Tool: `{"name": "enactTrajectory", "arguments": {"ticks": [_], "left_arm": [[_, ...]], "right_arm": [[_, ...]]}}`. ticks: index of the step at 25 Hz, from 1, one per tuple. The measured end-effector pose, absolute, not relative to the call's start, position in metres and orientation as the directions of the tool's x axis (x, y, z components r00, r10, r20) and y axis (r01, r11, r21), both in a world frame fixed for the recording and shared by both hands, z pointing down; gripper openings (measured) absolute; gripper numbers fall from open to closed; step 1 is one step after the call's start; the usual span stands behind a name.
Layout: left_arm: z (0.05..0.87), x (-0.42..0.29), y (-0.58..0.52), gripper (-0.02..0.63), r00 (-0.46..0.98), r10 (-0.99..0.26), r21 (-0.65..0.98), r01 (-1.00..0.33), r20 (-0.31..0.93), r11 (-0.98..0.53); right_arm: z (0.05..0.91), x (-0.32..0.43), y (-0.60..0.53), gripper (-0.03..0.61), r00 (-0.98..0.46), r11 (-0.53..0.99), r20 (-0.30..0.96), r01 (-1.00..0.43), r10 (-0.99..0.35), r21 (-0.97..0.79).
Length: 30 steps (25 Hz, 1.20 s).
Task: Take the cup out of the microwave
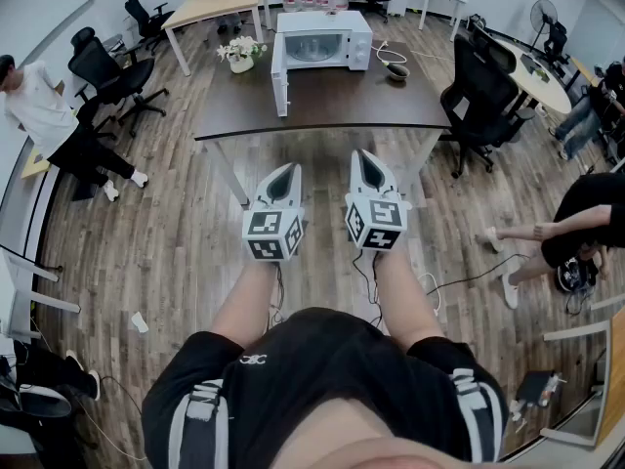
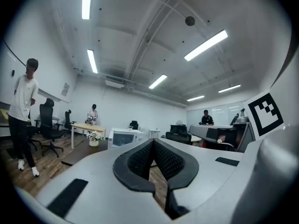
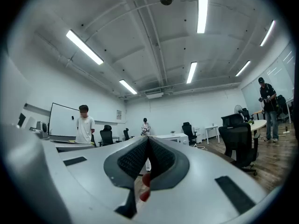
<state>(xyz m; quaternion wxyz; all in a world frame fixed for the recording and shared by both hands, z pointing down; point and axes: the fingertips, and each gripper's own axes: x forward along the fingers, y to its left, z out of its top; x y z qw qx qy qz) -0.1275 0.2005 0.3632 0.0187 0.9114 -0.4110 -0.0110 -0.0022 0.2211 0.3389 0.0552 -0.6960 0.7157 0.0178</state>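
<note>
A white microwave [image 1: 322, 39] stands at the far side of a dark table [image 1: 322, 104]; its door [image 1: 280, 88] is swung open to the left. Through the opening I cannot make out a cup. In the left gripper view the microwave [image 2: 122, 137] is small and distant, just left of the jaws. Both grippers are held side by side over the floor, well short of the table's near edge and pointing towards it. My left gripper [image 1: 287, 168] [image 2: 153, 142] is shut and holds nothing. My right gripper [image 1: 368, 154] [image 3: 148, 138] is shut too, with nothing in it.
A vase of flowers [image 1: 240, 55] and a small dark bowl [image 1: 397, 70] with a white cable share the table. A black office chair [image 1: 483, 101] stands at its right end. More chairs and a person [image 1: 39, 106] are at the left; a light wooden table [image 1: 215, 6] is behind.
</note>
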Motion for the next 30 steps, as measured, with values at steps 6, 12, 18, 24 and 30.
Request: {"name": "enactTrajectory", "arguments": {"ticks": [6,12,18,24,30], "left_arm": [[0.361,-0.134,0.202,0.0,0.679,-0.734,0.033,-0.733,-0.011,-0.679],[0.364,-0.149,0.2,0.0,0.693,-0.721,0.034,-0.721,-0.012,-0.693],[0.371,-0.169,0.197,0.0,0.705,-0.709,0.024,-0.709,-0.014,-0.705],[0.375,-0.18,0.187,0.0,0.702,-0.711,0.031,-0.711,-0.021,-0.703],[0.383,-0.178,0.162,0.001,0.703,-0.71,0.026,-0.71,-0.034,-0.704]], "right_arm": [[0.337,-0.012,0.222,0.0,-0.032,0.043,-0.123,-0.995,-0.992,-0.093],[0.339,-0.03,0.221,0.0,-0.02,0.03,-0.121,-0.996,-0.992,-0.081],[0.349,-0.05,0.221,0.0,0.002,0.007,-0.121,-0.997,-0.993,-0.071],[0.349,-0.059,0.212,0.0,0.004,0.003,-0.129,-0.998,-0.992,-0.056],[0.356,-0.053,0.187,0.0,0.011,-0.004,-0.142,-0.999,-0.99,-0.047]]}}
